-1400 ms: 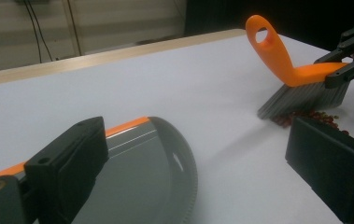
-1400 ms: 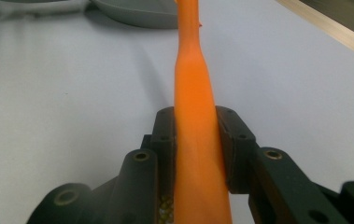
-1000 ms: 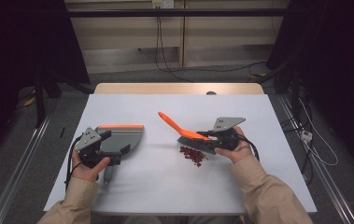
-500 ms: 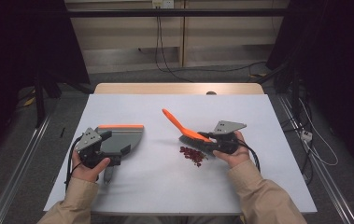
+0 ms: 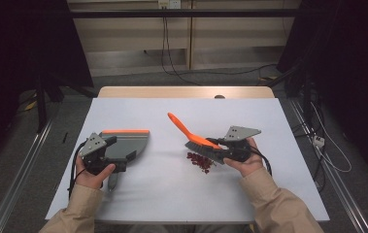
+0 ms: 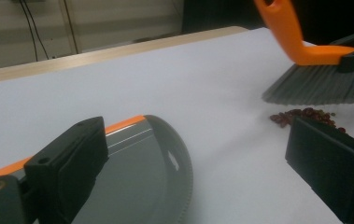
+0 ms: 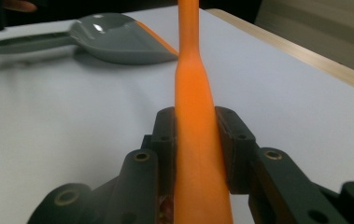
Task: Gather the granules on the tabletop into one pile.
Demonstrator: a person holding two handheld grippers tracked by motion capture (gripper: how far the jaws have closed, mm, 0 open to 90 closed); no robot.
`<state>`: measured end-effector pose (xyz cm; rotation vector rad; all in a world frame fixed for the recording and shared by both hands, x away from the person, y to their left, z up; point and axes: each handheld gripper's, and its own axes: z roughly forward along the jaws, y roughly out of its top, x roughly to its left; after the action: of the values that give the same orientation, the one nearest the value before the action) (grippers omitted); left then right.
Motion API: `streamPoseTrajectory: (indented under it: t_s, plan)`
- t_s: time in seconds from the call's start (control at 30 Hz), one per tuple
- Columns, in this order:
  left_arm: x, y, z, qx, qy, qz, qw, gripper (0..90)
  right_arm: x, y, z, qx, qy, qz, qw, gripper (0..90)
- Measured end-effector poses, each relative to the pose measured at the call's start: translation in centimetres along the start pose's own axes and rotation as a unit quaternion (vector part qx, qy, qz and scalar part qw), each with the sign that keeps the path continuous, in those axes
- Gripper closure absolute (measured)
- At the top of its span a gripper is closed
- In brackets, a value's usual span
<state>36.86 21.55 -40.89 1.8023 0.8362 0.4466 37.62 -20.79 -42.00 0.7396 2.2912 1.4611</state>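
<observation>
Two claws work on the white tabletop. From the high view, the right claw squeezes an orange brush; little red bits lie at six o'clock under its bristles. The left claw sits by the grey dustpan, at nine o'clock from the bits.

From the left claw's view, its jaws stand wide apart, holding nothing; the smooth plastic pan lies under them.

From the right claw's view, both pads pinch the shiny handle. I think sweeping comes next: push the bits toward the pan.

Orange brush over red beans
</observation>
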Motion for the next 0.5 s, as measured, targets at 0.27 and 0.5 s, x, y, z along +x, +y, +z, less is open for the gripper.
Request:
streamPoseTrajectory:
  t_s: [0.27,0.5]
  plan:
    - [-0.2,0.0,0.2,0.003,-0.003,0.003,1.0000,5.4,3.0,-0.4,0.3,-0.017,0.057,0.005,0.9982,71.3]
    - [-0.1,0.0,0.2,0.002,-0.002,-0.002,1.0000,5.4,2.6,-1.4,1.5,-0.010,0.061,-0.001,0.9981,71.3]
